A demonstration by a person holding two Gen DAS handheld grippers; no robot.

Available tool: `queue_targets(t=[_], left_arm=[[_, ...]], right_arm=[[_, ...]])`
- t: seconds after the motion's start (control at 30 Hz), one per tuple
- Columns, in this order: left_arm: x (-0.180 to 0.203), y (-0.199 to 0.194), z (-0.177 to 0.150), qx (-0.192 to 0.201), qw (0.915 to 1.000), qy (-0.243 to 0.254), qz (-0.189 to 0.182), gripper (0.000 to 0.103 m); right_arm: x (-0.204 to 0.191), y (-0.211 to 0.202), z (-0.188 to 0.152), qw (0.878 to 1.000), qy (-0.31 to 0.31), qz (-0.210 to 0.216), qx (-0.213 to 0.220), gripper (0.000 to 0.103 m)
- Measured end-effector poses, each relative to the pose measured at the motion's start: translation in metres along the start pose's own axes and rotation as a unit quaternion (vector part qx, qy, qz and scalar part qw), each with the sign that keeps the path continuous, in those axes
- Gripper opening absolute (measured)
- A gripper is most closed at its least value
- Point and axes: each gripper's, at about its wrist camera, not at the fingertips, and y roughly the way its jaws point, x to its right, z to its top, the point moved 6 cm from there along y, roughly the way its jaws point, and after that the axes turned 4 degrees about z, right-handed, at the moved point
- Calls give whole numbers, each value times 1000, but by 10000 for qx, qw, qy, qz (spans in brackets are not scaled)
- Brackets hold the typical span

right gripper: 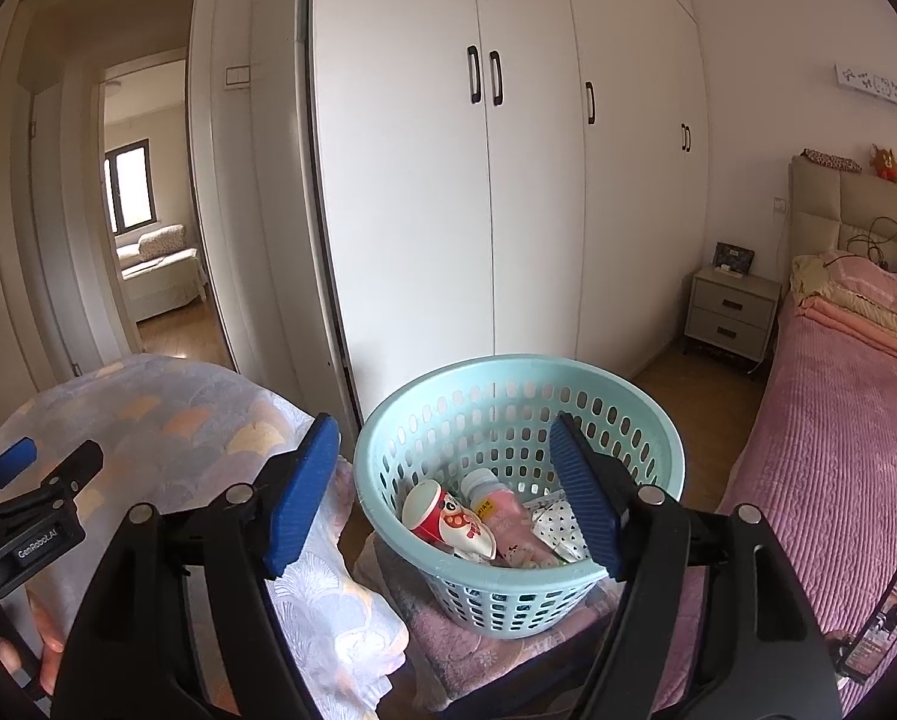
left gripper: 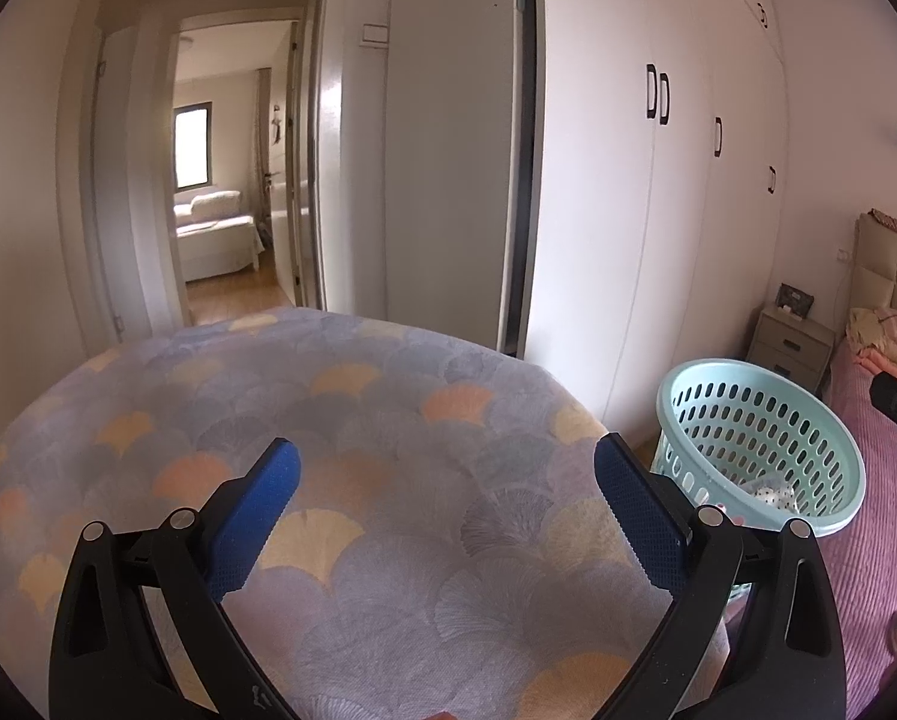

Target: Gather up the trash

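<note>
A light teal perforated basket (right gripper: pixel 388 483) stands on a pink padded stool. Inside lie a red-and-white cup (right gripper: pixel 448 522), a pink bottle (right gripper: pixel 502 519) and a dotted wrapper (right gripper: pixel 553 519). My right gripper (right gripper: pixel 442 495) is open and empty, hovering just above the basket's near rim. My left gripper (left gripper: pixel 445 486) is open and empty above a table covered in a pastel fan-pattern cloth (left gripper: pixel 388 396). The basket also shows in the left wrist view (left gripper: pixel 808 420), to the right of the table. The left gripper shows in the right wrist view (right gripper: pixel 22 480) at the far left.
White wardrobe doors (right gripper: pixel 478 210) stand behind the basket. A bed with a pink cover (right gripper: pixel 838 420) lies on the right, with a nightstand (right gripper: pixel 733 312) beyond it. An open doorway (left gripper: pixel 226 210) leads to another room. A phone (right gripper: pixel 892 594) stands at the right edge.
</note>
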Motion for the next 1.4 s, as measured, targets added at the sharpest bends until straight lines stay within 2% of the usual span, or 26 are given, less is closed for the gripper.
queue_targets(t=[1.03, 1.4], left_arm=[[0, 0, 1, 8, 10000, -17, 36, 95], [7, -19, 18, 129, 9997, 144, 114, 95]], right_arm=[[4, -3, 3, 9999, 11, 128, 63, 72], [0, -11, 9, 9998, -71, 44, 156, 73]])
